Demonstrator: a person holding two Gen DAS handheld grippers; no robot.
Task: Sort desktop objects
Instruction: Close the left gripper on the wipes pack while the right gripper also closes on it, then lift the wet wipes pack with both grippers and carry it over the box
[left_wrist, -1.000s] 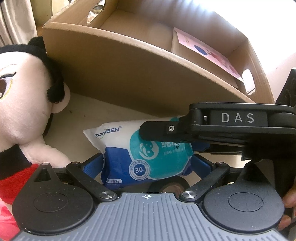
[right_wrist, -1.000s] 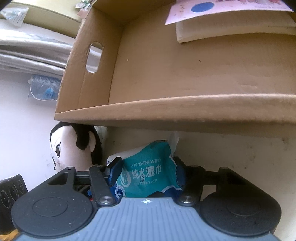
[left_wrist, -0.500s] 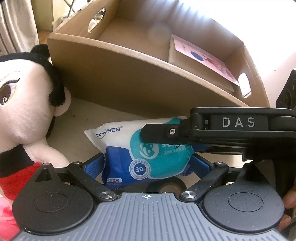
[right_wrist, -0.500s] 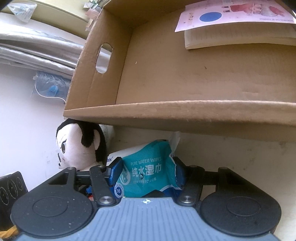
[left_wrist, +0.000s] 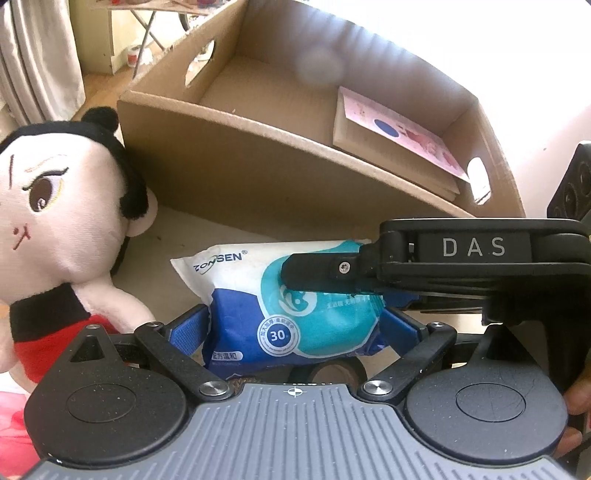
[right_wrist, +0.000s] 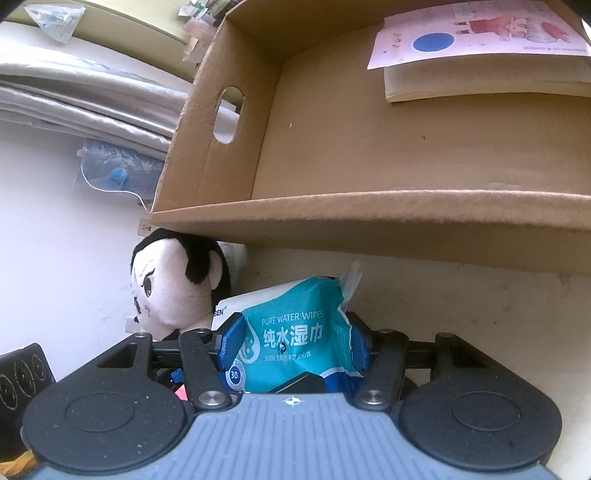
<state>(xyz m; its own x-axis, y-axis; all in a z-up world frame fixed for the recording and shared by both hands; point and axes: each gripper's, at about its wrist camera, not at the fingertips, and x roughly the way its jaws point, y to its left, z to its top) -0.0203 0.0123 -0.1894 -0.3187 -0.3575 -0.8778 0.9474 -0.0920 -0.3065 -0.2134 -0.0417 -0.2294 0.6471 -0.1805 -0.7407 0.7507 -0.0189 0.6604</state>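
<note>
The right hand-held gripper (right_wrist: 291, 343) grips a wet wipes pack (right_wrist: 291, 332) between its blue pads, reaching in from the right in the left wrist view. The left hand-held gripper (left_wrist: 295, 325) also clamps the same pack at its lower end. The pack sits just above the table (left_wrist: 177, 236), in front of a cardboard box (left_wrist: 258, 162) holding a pink booklet (left_wrist: 402, 133). A plush doll (left_wrist: 62, 206) stands left.
</note>
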